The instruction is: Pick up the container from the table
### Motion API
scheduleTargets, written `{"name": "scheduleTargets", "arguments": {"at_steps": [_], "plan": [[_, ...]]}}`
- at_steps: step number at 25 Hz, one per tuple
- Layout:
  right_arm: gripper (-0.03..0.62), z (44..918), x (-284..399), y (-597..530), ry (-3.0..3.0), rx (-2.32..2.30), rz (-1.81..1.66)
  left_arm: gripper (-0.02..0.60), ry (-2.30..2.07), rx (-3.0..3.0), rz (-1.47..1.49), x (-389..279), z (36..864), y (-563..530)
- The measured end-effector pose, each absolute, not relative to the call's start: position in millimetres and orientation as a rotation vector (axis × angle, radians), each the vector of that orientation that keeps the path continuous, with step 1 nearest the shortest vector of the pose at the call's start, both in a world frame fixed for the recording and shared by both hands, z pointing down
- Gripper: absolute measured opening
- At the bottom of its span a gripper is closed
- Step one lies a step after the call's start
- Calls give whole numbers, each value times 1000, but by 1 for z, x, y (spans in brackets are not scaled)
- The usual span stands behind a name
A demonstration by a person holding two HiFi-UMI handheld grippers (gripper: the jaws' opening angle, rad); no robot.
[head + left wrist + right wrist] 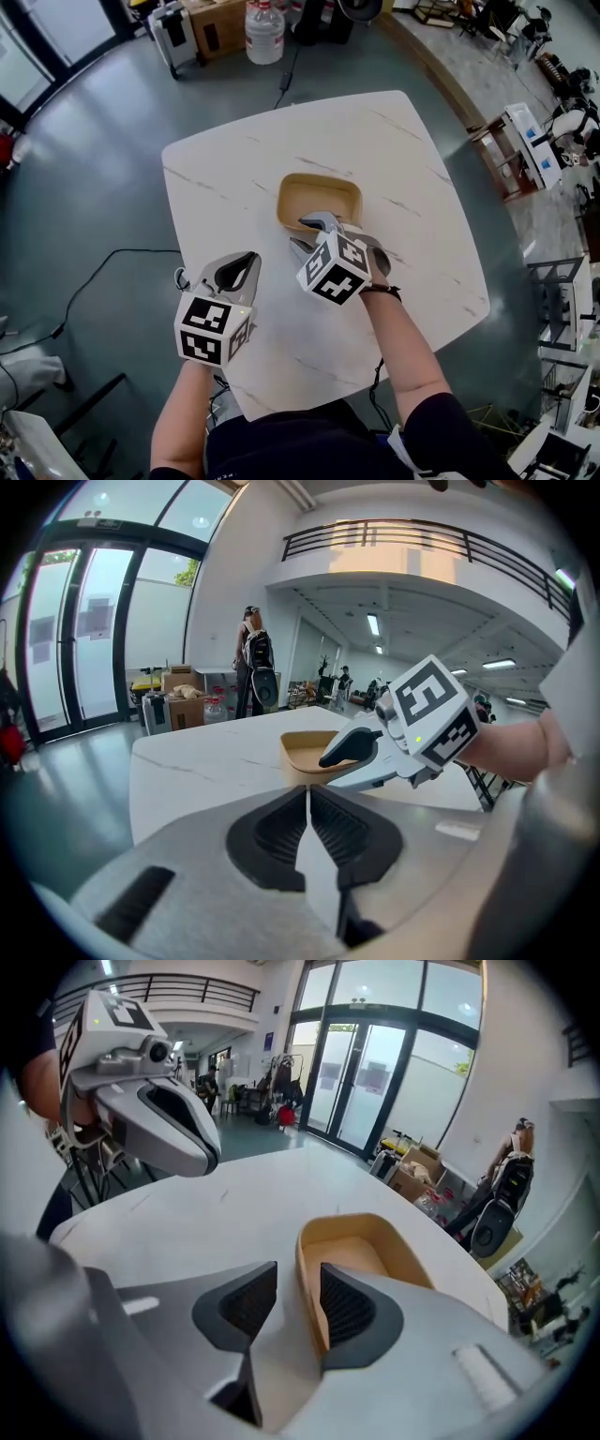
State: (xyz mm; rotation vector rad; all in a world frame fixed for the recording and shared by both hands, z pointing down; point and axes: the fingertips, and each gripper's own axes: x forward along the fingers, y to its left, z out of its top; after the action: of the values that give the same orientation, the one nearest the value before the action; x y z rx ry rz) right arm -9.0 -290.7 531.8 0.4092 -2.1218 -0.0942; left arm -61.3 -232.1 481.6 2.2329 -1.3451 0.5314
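The white marbled bench (234,178) was seen to carry the tan container (319,177), which stood upright near its middle, well away from every edge. The container's near wall was straddled by the right tongs (298,1283). The jaws were held wide apart, one pad inside the container and the other outside, with the wall between them but not yet pinched. The left tongs (246,267) were closed tight on nothing, over the near left part of the bench and well apart from the container.

Several risks could be judged from here. If one pad were brought against the wall before the other, the light container could be pushed along the smooth bench and the bite lost. The wall looked thin and slightly sloped, so it might be bent, or might slide out from between the pads. Because only one wall would be held, the far end could be expected to sag or swing when lifted. No support could be given by the left tongs from where they were.
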Motion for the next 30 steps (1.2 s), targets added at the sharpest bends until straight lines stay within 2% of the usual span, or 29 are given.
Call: {"name": "scheduleTargets", "arguments": {"at_steps": [7,9,14,30], "plan": [[88,544,-5,-294,-2000,334,-174,6,-1340,2235,541,-63,481,-228],[53,545,-4,-296,-1978,326,-194,6,-1341,2237,546,-64,482,-228],[30,546,-5,-292,-1960,304,-224,4,-1347,2233,549,-68,481,-224],[23,510,1,-234,-1986,307,-266,0,-1296,2303,496,-58,466,-203]]}}
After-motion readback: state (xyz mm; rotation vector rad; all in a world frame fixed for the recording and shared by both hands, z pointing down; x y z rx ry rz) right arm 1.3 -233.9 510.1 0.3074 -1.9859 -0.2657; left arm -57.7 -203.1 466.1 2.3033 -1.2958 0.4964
